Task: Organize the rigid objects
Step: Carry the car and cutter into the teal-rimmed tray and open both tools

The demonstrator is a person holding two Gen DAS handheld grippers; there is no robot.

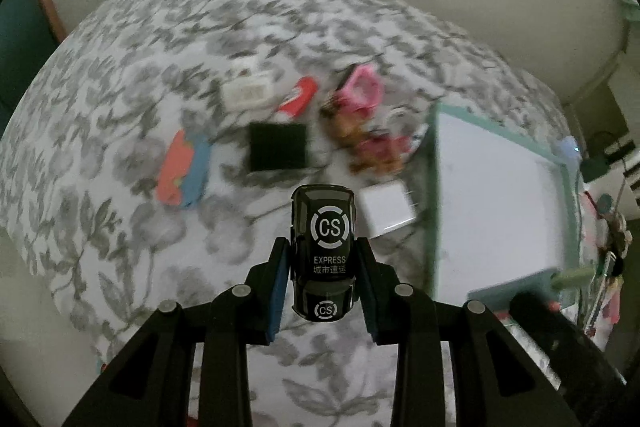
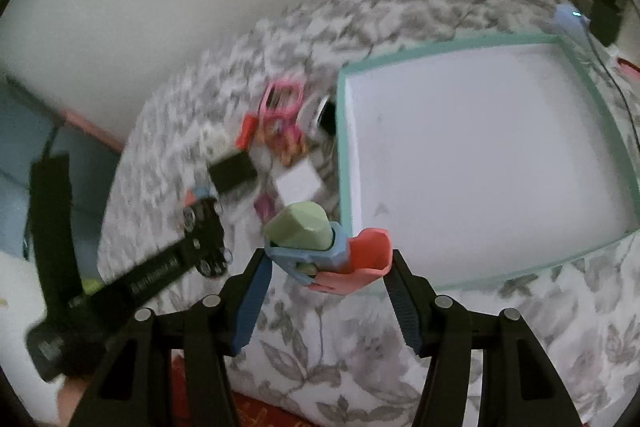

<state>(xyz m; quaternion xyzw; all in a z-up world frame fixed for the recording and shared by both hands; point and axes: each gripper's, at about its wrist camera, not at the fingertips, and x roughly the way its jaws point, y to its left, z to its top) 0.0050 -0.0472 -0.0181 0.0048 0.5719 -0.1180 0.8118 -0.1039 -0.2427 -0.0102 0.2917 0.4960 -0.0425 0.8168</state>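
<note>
Your left gripper [image 1: 323,259] has its jaws clenched on a black toy car [image 1: 323,251], held up above the floral bedspread [image 1: 120,227]. Your right gripper [image 2: 326,263] grips a green, blue and red plastic toy [image 2: 326,251] between its jaws, just beside the near left corner of the teal-rimmed tray [image 2: 480,275]. The other small pieces lie blurred on the bedspread, left of the tray.
</note>
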